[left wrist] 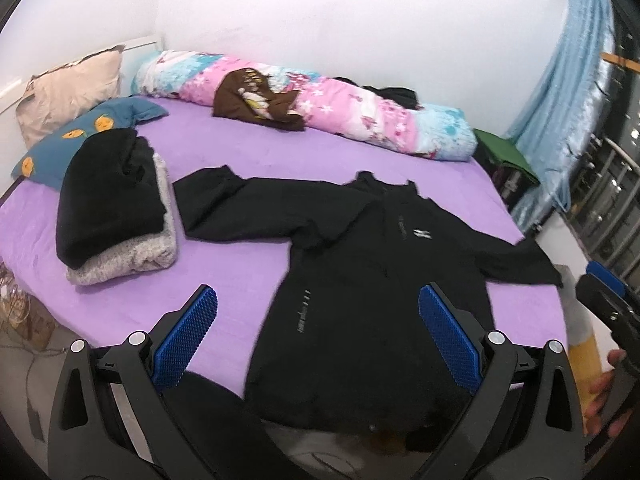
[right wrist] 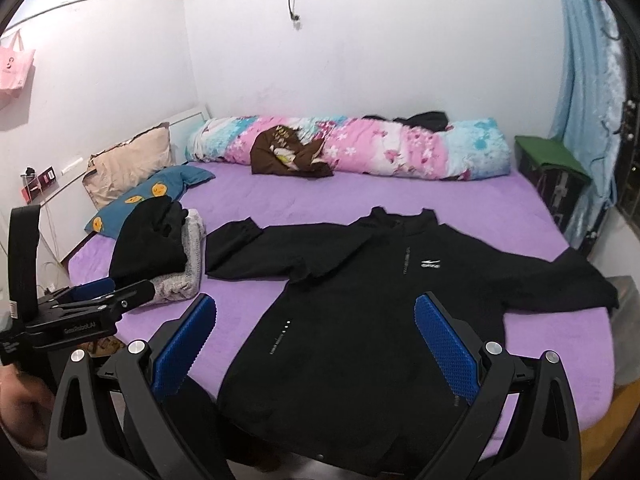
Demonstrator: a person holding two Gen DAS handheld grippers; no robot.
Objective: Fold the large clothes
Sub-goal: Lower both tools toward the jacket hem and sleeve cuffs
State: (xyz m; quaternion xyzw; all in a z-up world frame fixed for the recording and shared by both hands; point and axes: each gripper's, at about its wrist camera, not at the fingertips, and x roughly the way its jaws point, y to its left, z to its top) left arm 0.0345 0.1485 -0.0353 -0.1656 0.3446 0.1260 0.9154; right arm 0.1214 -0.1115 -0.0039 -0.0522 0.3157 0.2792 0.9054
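A black jacket (left wrist: 360,280) (right wrist: 352,320) lies flat, front up, on the purple bed (left wrist: 248,152) (right wrist: 360,196). Its sleeves spread left and right, its hem hangs over the near edge, and a white logo marks the chest. My left gripper (left wrist: 316,300) hovers open above the jacket's lower part, nothing between its blue pads (left wrist: 188,336). My right gripper (right wrist: 316,304) is open too, above the lower body of the jacket, holding nothing. The left gripper (right wrist: 96,296) also shows at the left in the right wrist view. The right one (left wrist: 612,300) appears at the far right edge in the left wrist view.
A stack of folded clothes (left wrist: 116,208) (right wrist: 160,248), black on grey, sits on the bed's left. Pillows (left wrist: 76,132) lie behind it. A rolled floral quilt (left wrist: 320,108) (right wrist: 360,148) with a brown garment (left wrist: 256,100) lines the wall. A green-topped box (right wrist: 552,172) and blue curtain (left wrist: 560,120) stand right.
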